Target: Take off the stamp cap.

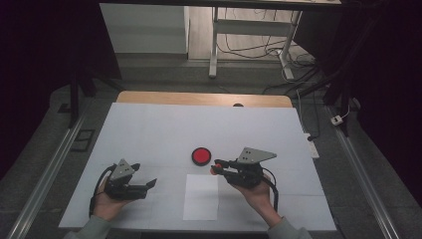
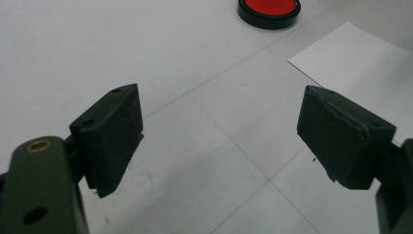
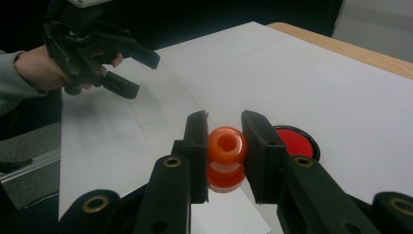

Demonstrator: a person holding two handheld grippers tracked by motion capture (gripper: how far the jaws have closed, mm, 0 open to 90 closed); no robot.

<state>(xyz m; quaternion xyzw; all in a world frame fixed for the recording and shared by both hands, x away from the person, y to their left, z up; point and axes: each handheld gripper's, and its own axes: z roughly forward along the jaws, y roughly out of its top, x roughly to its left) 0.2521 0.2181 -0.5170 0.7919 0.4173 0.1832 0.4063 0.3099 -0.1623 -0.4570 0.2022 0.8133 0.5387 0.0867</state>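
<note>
My right gripper (image 3: pixel 225 142) is shut on a small orange spool-shaped piece (image 3: pixel 226 157) with a hole in its top; in the high view that gripper (image 1: pixel 215 167) hovers just right of a round red disc in a black rim (image 1: pixel 201 156). The red disc (image 3: pixel 293 142) lies on the table just behind the right jaw. A white paper sheet (image 1: pixel 201 196) lies below the disc. My left gripper (image 1: pixel 151 183) is open with nothing between its jaws, low at the table's left. In the left gripper view the gripper (image 2: pixel 219 131) points toward the disc (image 2: pixel 269 9) and the paper (image 2: pixel 358 53).
The table (image 1: pixel 149 129) has a white covering with a wooden edge (image 1: pixel 199 98) at the far side. Beyond it stand a white desk frame (image 1: pixel 249 35) and loose cables (image 1: pixel 298 64) on the floor. Metal rails (image 1: pixel 50 164) run along both sides.
</note>
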